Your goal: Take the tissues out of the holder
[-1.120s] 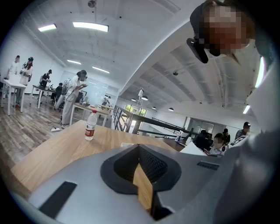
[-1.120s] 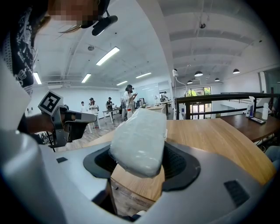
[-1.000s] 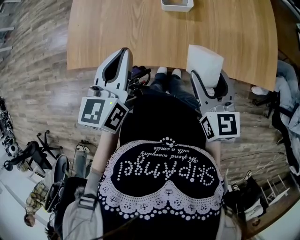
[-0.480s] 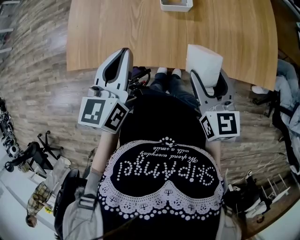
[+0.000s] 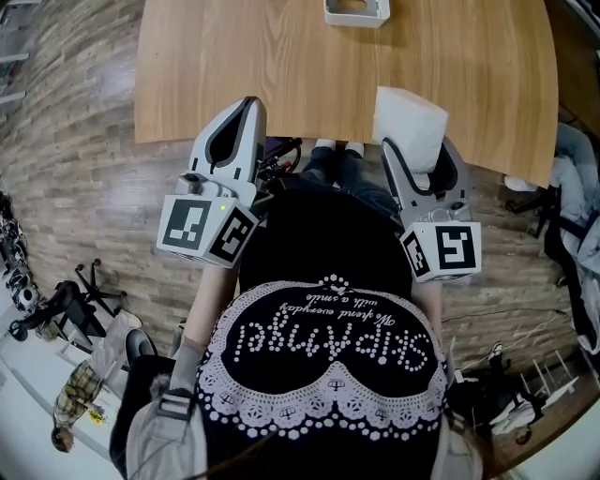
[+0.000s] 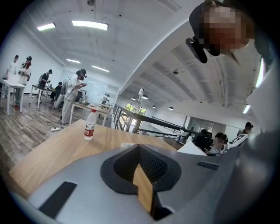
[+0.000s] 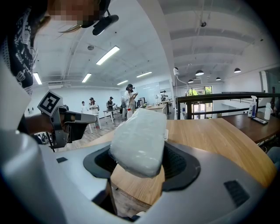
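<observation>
A white pack of tissues (image 5: 409, 125) is clamped in my right gripper (image 5: 419, 150), just over the near edge of the wooden table (image 5: 281, 66). In the right gripper view the pack (image 7: 140, 138) fills the gap of that gripper (image 7: 142, 152), tilted and sticking out ahead of the jaws. The white tissue holder (image 5: 354, 9) stands at the table's far edge, well apart from both grippers. My left gripper (image 5: 250, 103) hovers at the table's near edge, jaws together and nothing in them. Its tips (image 6: 139, 148) meet in the left gripper view.
A water bottle (image 6: 89, 124) stands on the table off to the left. Office chairs (image 5: 66, 305) and gear sit on the wood floor behind me. Several people stand at desks (image 6: 70, 94) in the background.
</observation>
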{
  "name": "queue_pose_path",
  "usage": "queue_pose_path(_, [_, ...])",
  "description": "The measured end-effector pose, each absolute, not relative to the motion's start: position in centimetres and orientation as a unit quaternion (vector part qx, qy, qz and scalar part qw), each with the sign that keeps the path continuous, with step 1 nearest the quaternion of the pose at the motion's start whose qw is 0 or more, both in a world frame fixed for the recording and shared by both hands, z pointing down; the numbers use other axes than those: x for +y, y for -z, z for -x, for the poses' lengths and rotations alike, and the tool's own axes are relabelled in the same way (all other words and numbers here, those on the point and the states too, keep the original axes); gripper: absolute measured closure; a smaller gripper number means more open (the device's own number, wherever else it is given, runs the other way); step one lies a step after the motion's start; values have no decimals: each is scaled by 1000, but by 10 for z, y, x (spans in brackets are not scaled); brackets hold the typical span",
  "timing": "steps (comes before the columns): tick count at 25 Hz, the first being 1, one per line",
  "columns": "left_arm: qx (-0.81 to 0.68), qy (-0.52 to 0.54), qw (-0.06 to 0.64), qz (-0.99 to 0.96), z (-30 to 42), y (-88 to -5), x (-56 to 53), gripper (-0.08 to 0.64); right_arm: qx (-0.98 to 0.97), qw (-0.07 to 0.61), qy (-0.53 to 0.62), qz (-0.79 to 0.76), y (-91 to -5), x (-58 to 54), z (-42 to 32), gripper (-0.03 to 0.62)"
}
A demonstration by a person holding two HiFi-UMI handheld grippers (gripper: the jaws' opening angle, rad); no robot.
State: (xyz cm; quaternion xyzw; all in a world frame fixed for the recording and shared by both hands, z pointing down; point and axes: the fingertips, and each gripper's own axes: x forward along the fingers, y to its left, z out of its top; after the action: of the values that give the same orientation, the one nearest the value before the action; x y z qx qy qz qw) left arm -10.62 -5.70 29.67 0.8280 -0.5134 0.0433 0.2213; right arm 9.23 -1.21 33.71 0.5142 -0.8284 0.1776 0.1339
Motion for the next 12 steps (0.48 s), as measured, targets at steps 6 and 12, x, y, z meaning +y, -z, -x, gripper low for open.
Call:
queue_pose_path(6, [-513,-41,222,-828,106,-295,-59,554,-826,133,-186,-516,-336,-14,-92,299])
queue_pose_path(12, [-515,-42,225,-826,107,-296,-57,554,-829,129,-190,-509,-337,-13,-92,299])
